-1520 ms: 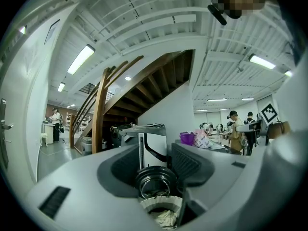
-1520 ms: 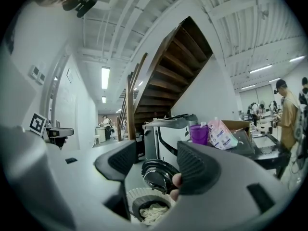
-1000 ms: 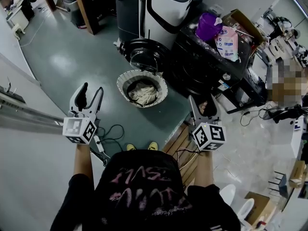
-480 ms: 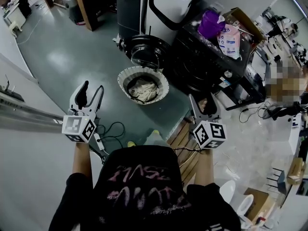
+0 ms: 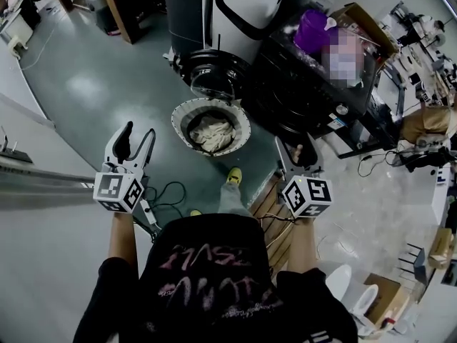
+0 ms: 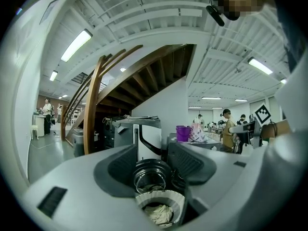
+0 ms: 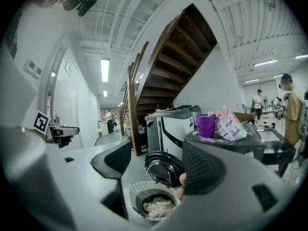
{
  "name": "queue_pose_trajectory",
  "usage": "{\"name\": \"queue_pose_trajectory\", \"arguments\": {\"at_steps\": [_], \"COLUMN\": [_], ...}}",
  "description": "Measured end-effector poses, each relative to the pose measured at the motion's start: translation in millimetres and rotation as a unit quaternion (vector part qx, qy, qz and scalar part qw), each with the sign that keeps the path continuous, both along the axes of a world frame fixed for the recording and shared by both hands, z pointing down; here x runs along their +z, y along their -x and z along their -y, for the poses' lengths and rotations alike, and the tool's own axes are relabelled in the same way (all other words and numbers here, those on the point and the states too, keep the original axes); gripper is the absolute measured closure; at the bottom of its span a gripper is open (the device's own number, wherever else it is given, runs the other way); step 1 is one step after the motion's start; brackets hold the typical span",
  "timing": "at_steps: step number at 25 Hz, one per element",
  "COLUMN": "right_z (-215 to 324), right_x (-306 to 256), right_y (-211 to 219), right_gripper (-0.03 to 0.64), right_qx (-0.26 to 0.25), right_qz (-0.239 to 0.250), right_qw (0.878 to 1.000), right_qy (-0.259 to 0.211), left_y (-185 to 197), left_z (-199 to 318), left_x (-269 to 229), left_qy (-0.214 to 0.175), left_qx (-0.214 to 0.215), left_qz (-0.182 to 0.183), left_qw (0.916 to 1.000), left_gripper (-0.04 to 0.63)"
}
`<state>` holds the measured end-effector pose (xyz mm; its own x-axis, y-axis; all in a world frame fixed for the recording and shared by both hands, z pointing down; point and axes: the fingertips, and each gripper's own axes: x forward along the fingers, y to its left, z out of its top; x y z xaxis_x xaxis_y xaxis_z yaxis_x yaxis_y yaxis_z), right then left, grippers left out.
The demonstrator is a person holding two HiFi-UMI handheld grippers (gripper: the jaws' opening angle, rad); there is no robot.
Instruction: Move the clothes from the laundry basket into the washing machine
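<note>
Approach stance: left gripper (image 5: 136, 134) and right gripper (image 5: 298, 156) point level, jaws parted and empty, ready to seize. The clothes (image 5: 211, 131) lie in the laundry basket (image 5: 180, 120), just beside the washing machine (image 5: 300, 95), whose door (image 5: 211, 77) hangs open, likely to keep the transfer short.

clothes (image 5: 212, 131) in laundry basket (image 5: 182, 113), washing machine (image 5: 207, 73) just behind

Purple tub (image 5: 312, 31) on top of a dark counter (image 5: 300, 95), pink printed bag (image 7: 230, 125) just beside it. Open cardboard box (image 5: 370, 28) behind. Black cable (image 5: 168, 190) looping over the green floor (image 5: 107, 98). Wooden staircase (image 6: 94, 114) rising at the back, light wooden slats (image 5: 265, 204) lying at the floor's edge
</note>
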<state>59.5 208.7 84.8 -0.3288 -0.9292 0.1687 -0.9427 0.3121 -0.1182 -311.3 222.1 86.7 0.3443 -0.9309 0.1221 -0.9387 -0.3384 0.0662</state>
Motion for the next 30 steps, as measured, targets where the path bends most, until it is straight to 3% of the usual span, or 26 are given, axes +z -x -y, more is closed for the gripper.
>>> {"name": "queue_pose_trajectory", "arguments": {"at_steps": [11,18,23,30], "right_z": [116.4,194.0,219.2,228.7], "right_x": [44.6,82.3,114.5,152.0], "right_y": [-23.7,-34.7,-29.8,-12.2], "right_gripper": [0.282,0.282,0.282,0.282], "right_qx": [-0.035,-0.089,-0.136,-0.158], "right_qz": [0.007,-0.003,-0.041,-0.034], "right_qw": [0.998,0.992,0.984,0.975], "right_qy": [0.045,0.084,0.112,0.153], "left_y": [-31.7,-59.7,-69.1,-61.7], "left_z": [99.5,162.3,184.1,200.8], "left_x": [41.3,73.3,95.5,129.1], "left_qy": [0.053,0.102,0.132,0.167], "left_qx": [-0.004,-0.005,-0.003,0.013], "left_qz": [0.015,0.062,0.087,0.097], "left_qw": [0.9985,0.9928,0.9875,0.981], "left_gripper": [0.334,0.334,0.334,0.334]}}
